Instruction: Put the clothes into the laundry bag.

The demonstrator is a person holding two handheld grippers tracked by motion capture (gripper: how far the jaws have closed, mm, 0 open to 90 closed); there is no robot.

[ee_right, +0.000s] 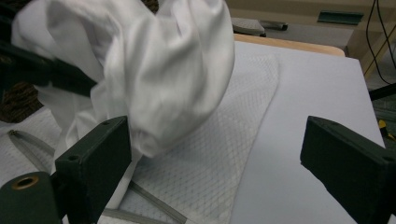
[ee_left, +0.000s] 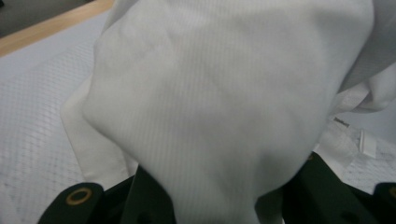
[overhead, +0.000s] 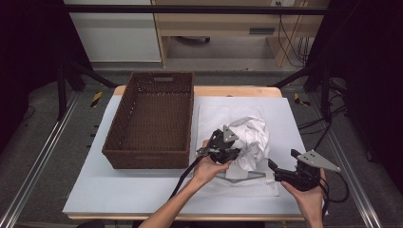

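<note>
A bunched white garment [overhead: 252, 137] hangs just above the table's middle, with my left gripper [overhead: 236, 148] shut on its lower left part. In the left gripper view the cloth [ee_left: 210, 93] swells out between the two black jaws of that gripper [ee_left: 229, 191]. Beneath it a white mesh laundry bag [overhead: 214, 116] lies flat on the mat. My right gripper [overhead: 283, 160] is held low at the right, open, pointing at the garment. In the right gripper view, the garment [ee_right: 154, 70] droops beside the left jaw of the right gripper [ee_right: 219, 163], and nothing is between the jaws.
A brown wicker basket [overhead: 152, 118] stands at the left of the pale mat [overhead: 285, 114], close to the mesh bag's edge. The bag's grey zipper strip [ee_right: 140, 191] lies near the front. The wooden table edge [overhead: 237, 90] runs along the back.
</note>
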